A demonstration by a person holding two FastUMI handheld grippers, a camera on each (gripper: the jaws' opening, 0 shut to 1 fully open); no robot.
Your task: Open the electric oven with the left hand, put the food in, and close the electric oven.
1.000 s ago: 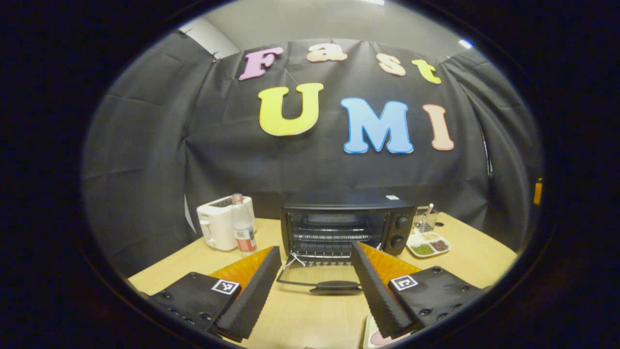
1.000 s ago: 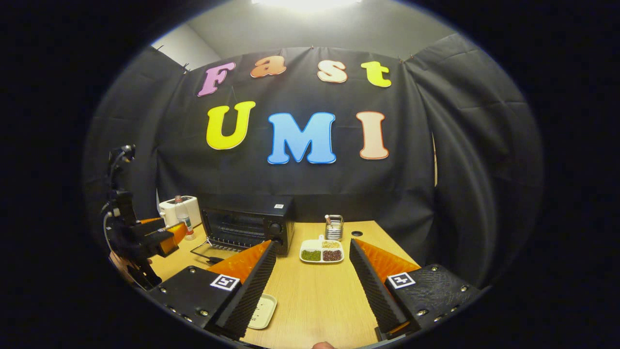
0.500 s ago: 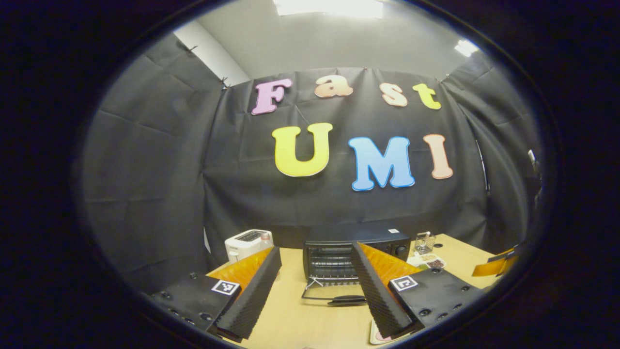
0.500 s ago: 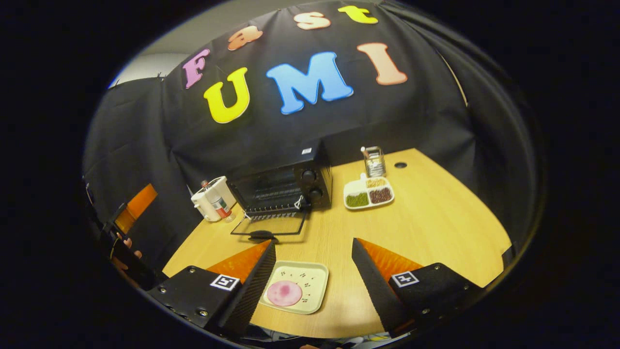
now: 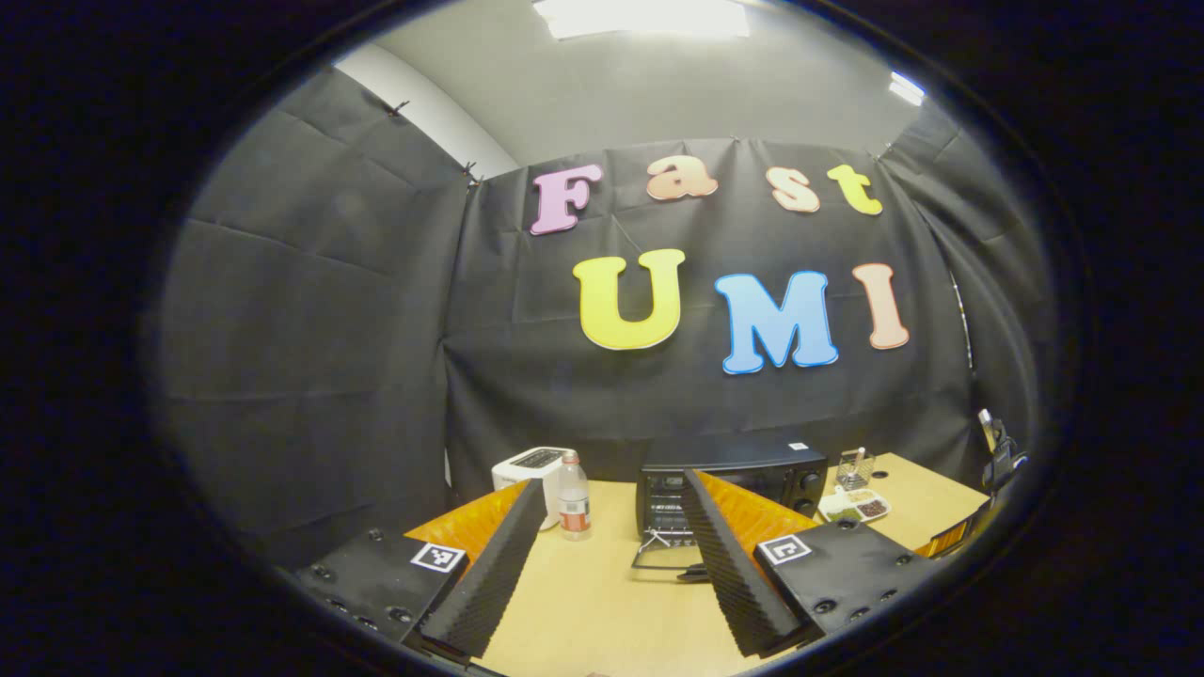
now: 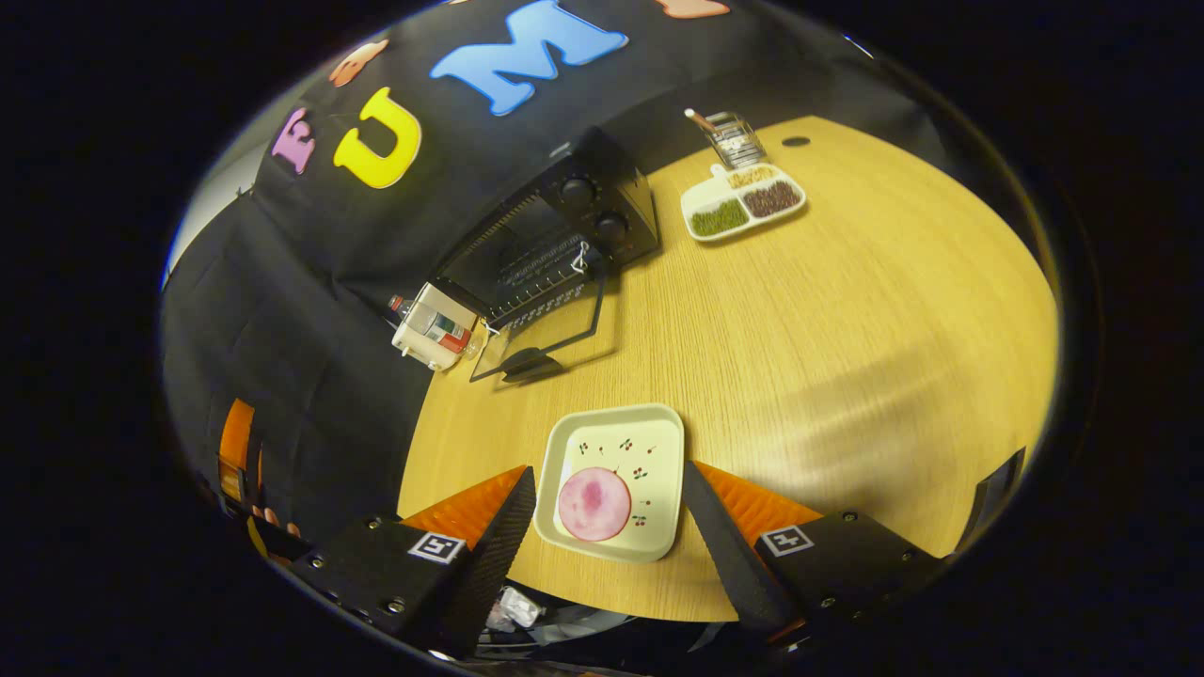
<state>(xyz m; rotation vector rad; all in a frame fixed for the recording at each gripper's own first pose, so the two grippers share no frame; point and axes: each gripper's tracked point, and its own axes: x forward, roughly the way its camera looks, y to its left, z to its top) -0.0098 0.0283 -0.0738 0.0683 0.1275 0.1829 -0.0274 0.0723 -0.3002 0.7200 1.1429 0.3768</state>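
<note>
In the right gripper view, the right gripper [image 6: 602,527] is spread wide and grips nothing; it hangs above a cream square plate [image 6: 613,440] carrying a round pink slice of food [image 6: 594,503] near the table's [image 6: 847,310] front edge. The left gripper [image 5: 611,555] is likewise wide apart and empty, held over bare table well back from the electric oven [image 5: 734,480]. The oven's glass door [image 6: 546,334] lies folded down flat, cavity exposed. A white toaster [image 6: 428,324] and a water bottle [image 5: 572,496] stand beside the oven; their labels are too small to read. A divided snack dish [image 6: 743,199] sits on its other side.
</note>
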